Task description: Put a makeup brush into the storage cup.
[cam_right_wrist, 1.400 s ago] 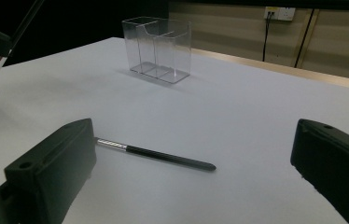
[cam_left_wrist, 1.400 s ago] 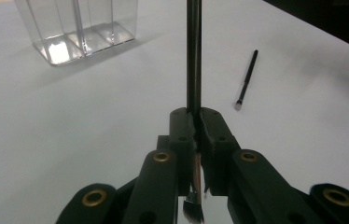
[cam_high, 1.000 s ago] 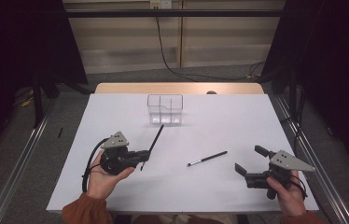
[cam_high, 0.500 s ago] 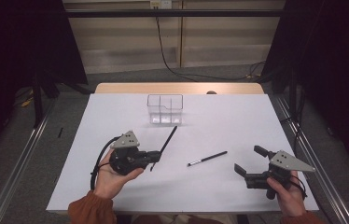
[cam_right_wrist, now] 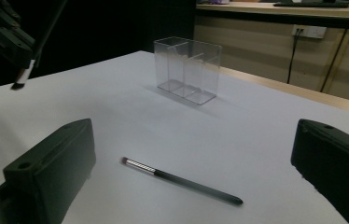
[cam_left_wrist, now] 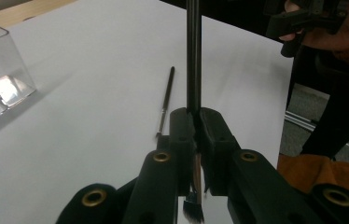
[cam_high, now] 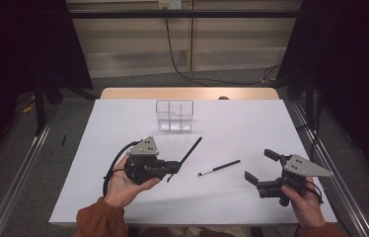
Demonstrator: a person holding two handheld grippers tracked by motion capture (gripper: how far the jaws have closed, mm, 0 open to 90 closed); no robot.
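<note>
Black slender makeup brush [cam_high: 188, 151] is clamped in the left gripper [cam_high: 175, 168], raised over the white surface [cam_high: 123, 123] near the clear plastic organizer [cam_high: 174, 115]. Right gripper [cam_high: 261, 168] stands released, a second black brush [cam_high: 218, 168] lying before it.

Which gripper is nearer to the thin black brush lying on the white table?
Right. The right gripper, open, sits just right of the thin black brush; the left gripper, clamping another brush, is slightly farther to its left.

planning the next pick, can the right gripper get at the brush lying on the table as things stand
Probably yes. The right gripper is open and empty, and the loose brush lies flat on bare white table just ahead of it, nothing between. The left gripper, holding the other brush, is off to the side.
</note>
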